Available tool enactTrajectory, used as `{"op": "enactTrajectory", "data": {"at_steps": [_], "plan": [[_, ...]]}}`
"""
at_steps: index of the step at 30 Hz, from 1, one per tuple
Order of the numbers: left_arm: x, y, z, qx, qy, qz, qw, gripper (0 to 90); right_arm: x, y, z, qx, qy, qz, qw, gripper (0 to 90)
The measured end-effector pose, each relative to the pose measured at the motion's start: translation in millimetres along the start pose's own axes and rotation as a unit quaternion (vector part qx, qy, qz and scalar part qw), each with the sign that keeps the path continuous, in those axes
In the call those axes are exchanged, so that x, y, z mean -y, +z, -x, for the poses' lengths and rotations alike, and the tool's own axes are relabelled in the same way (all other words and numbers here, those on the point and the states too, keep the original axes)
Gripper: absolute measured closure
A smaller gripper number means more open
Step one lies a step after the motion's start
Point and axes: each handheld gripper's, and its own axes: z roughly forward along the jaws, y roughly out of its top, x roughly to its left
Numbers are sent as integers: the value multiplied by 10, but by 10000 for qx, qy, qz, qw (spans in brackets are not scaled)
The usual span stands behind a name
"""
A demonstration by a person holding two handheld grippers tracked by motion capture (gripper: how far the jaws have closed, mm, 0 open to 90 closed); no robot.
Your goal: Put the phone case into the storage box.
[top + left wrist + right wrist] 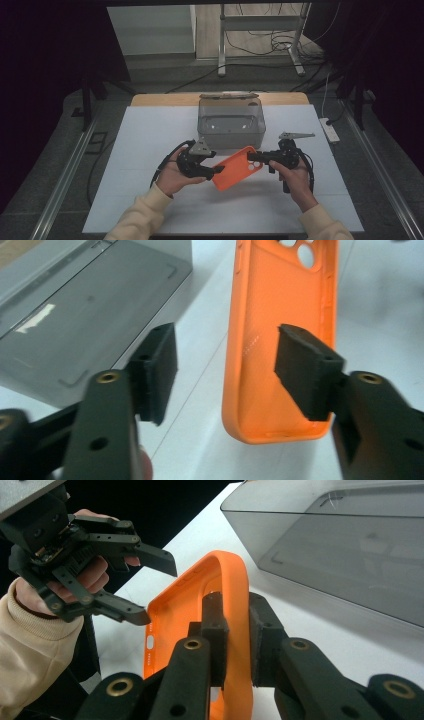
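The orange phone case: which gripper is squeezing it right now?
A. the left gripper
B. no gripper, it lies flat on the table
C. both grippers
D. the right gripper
D: the right gripper has its jaws clamped on the rim of the orange phone case, while the left gripper has its jaws apart, not pressing on the case.

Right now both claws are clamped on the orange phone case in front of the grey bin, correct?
Not quite. Only the right claw is clamped on the orange phone case. The left claw is open, its pads apart, as the left gripper view shows. The case is in front of the grey bin.
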Motion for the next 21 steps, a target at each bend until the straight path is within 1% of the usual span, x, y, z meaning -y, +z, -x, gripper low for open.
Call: {"op": "enactTrajectory", "data": {"at_steps": [1,2,3,7,8,9,13,15,19,21], "plan": [[0,-13,-16,88,-86,43,9999,384,1,0,0,-13,-19,14,10000,803],[0,-21,-31,154,-112,28,9998,367,1,-3,-2,-18,-25,30,10000,803],[2,-25,-38,212,-187,67,9996,356,1,-3,-5,-19,-31,35,10000,803],[9,-40,-61,311,-302,145,9990,317,-1,-3,-20,-31,-103,59,9999,803],[9,-47,-75,362,-360,162,9986,310,-1,-5,-24,-37,-121,58,9999,803],[9,-47,-75,362,-360,162,9986,309,-1,-5,-24,-37,-121,58,9999,803],[2,-56,-99,532,-459,197,9973,305,0,0,-38,-86,-186,80,9998,803],[-7,-64,-102,566,-457,197,9972,305,1,7,-51,-96,-256,64,9996,803],[-22,-64,-104,718,-482,188,9961,309,8,34,-78,-156,-381,31,9991,803],[-24,-60,-104,735,-500,190,9959,315,11,44,-91,-184,-410,21,9990,803]]}}
